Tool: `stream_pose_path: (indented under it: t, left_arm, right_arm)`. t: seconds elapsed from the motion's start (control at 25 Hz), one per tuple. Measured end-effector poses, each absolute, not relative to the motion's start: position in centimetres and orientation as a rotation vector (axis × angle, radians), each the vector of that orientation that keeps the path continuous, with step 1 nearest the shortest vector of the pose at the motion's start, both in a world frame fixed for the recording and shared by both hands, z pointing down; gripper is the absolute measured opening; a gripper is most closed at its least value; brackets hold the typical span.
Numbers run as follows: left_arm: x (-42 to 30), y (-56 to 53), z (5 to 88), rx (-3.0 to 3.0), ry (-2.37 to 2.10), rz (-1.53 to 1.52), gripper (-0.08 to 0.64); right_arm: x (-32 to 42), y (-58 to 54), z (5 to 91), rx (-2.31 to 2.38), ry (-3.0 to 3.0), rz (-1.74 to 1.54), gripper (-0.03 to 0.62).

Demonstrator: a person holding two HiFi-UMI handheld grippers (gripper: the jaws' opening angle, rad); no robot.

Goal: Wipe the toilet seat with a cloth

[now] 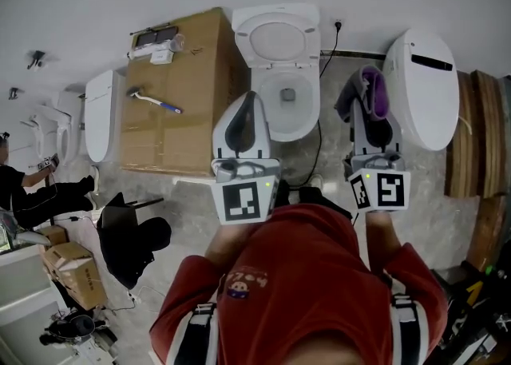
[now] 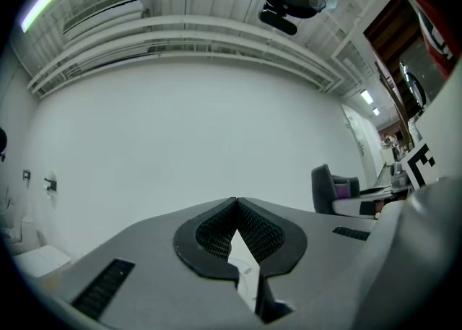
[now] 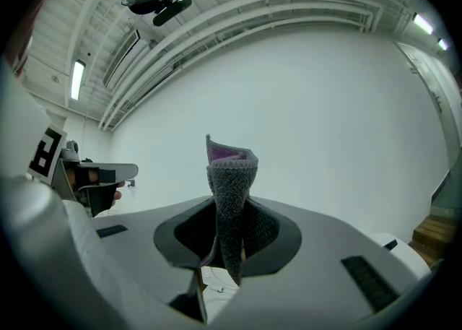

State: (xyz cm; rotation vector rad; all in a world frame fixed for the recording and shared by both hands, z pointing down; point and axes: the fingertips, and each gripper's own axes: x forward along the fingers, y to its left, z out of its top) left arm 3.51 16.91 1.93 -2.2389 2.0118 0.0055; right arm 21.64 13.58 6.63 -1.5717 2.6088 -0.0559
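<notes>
A white toilet point(image 1: 310, 112) with its lid point(image 1: 278, 36) raised stands against the wall in the head view, bowl open. My left gripper point(image 1: 250, 101) is held level in front of the bowl's left side, shut with nothing in it; in the left gripper view its jaws point(image 2: 236, 203) meet against a bare white wall. My right gripper point(image 1: 369, 108) sits to the right of the toilet, shut on a grey and purple cloth point(image 1: 370, 82). In the right gripper view the cloth point(image 3: 229, 177) sticks up from between the jaws point(image 3: 231, 209).
A second white toilet point(image 1: 423, 88) with its lid down stands at the right, wooden boards point(image 1: 475, 132) beyond it. A large cardboard box point(image 1: 188, 108) bearing a brush point(image 1: 156, 101) stands left of the toilet. A black cable point(image 1: 319, 136) runs down the floor. Another person point(image 1: 24, 188) sits far left.
</notes>
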Motion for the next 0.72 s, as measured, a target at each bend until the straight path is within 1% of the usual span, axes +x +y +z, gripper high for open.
stream_pose_path:
  t: [0.24,0.72]
  left_arm:
    - [0.6,13.0,3.3,-2.265,2.018,0.028,0.012]
    - [-9.7,3.4,5.2,-2.345,1.935,0.072,0.012]
  right_arm:
    - [18.8,10.0,7.6,-1.597,2.638,-0.039,0.063]
    - [8.7,1.7,8.4,-1.75,2.626,-0.011,0.063]
